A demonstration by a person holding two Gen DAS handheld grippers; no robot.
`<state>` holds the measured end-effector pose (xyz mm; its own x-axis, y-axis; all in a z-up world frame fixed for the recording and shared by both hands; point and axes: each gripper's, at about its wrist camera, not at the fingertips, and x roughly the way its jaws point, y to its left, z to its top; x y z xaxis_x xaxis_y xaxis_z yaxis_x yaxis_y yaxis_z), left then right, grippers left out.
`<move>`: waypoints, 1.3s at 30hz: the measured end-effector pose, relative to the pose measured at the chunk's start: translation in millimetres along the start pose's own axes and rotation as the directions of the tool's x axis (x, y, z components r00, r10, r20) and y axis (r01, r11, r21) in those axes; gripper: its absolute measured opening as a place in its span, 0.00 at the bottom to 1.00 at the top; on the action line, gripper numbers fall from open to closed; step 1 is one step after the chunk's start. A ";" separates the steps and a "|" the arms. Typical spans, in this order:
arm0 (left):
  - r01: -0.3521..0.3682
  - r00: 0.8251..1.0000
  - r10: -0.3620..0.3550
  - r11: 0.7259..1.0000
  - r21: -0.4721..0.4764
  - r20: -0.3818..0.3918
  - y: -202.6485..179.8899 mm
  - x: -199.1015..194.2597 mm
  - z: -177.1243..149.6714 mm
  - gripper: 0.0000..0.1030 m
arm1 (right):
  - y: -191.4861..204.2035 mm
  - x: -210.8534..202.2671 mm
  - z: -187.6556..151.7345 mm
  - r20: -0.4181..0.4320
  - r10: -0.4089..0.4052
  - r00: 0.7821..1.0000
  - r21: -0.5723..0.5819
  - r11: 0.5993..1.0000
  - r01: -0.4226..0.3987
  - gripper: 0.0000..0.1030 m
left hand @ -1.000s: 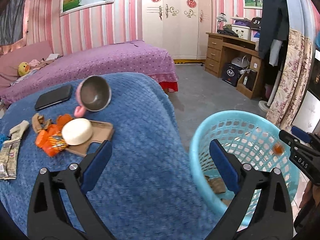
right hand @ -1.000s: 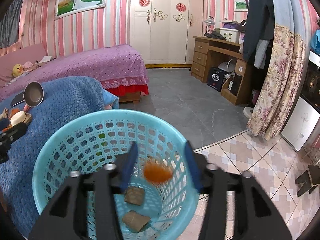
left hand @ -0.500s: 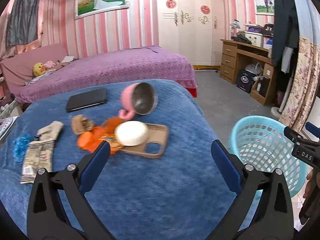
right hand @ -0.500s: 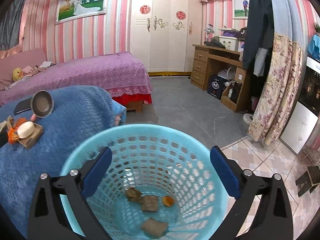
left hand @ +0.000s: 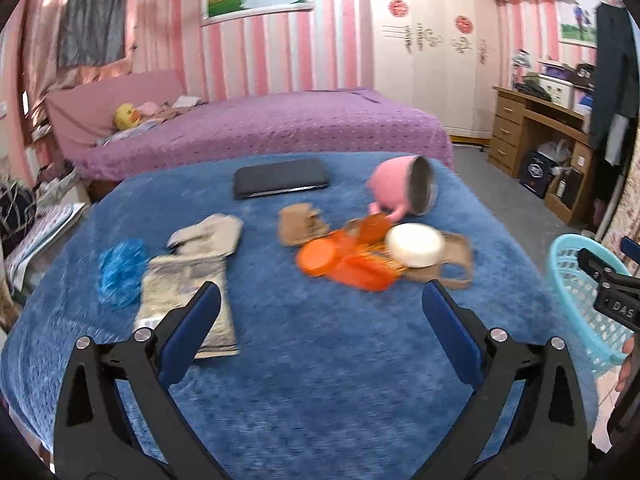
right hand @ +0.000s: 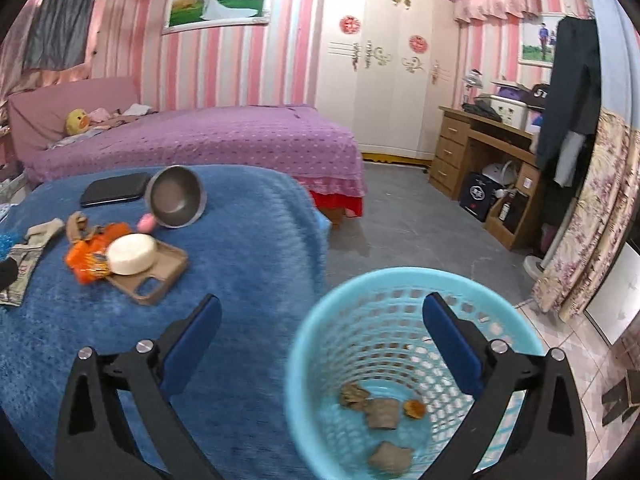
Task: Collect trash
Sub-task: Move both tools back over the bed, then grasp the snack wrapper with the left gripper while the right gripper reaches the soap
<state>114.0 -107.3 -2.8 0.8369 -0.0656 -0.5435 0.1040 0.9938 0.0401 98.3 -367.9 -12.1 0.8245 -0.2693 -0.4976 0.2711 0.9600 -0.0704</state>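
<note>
Cut off, blurred and covered

The blue basket (left hand: 586, 300) runs off the left-wrist view's right edge; the orange wrappers (left hand: 352, 266) are motion-smeared; the white round (right hand: 131, 254) covers part of the phone case (right hand: 154, 276).

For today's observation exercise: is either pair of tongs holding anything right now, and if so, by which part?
Nothing is held. The left tongs stand open over the blue blanket; the right tongs, whose jaws have just been opening, stand empty above the basket.
</note>
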 end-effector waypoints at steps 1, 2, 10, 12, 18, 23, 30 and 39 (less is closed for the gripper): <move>-0.015 1.000 0.015 1.000 -0.005 -0.003 6.7 2.3 -2.3 0.95 | 6.0 -0.1 -0.2 -0.002 0.010 1.000 -0.003 1.000 -0.010 0.95; -0.027 1.000 0.027 1.000 -0.008 -0.004 11.4 3.7 -4.3 0.95 | 12.6 0.0 -1.0 -0.006 0.023 1.000 -0.004 1.000 -0.023 0.95; -0.036 0.999 0.035 0.998 -0.060 -0.031 50.6 12.8 -9.4 0.95 | 47.5 2.5 -5.0 -0.036 0.051 0.998 -0.036 0.998 -0.053 0.95; -0.048 0.998 0.046 0.997 -0.052 -0.029 56.6 12.4 -10.8 0.95 | 53.1 2.9 -5.4 -0.040 0.049 0.998 -0.044 0.998 -0.051 0.95; -0.052 0.997 0.046 0.993 -0.102 -0.054 87.4 17.6 -13.9 0.95 | 68.8 8.8 -5.9 -0.063 0.031 0.998 -0.058 0.998 -0.035 0.95; -0.072 0.995 0.061 0.986 -0.148 -0.075 110.7 24.3 -15.4 0.95 | 82.8 9.5 -5.2 -0.067 0.038 0.997 -0.054 0.998 -0.042 0.95; -0.124 0.987 0.107 0.982 -0.143 -0.116 131.5 36.6 -20.1 0.95 | 102.6 9.6 -6.8 -0.069 0.043 0.997 -0.099 0.994 -0.050 0.95; -0.110 0.971 0.059 0.971 -0.212 -0.232 151.8 64.6 -31.9 0.94 | 100.4 9.1 -7.2 -0.078 0.048 0.996 -0.093 0.994 -0.055 0.95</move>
<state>166.7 42.2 -58.6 0.6939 0.0159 -0.7199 -0.1052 0.9913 -0.0795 129.4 -273.4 -30.0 0.7953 -0.2165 -0.5663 0.1782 0.9763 -0.1230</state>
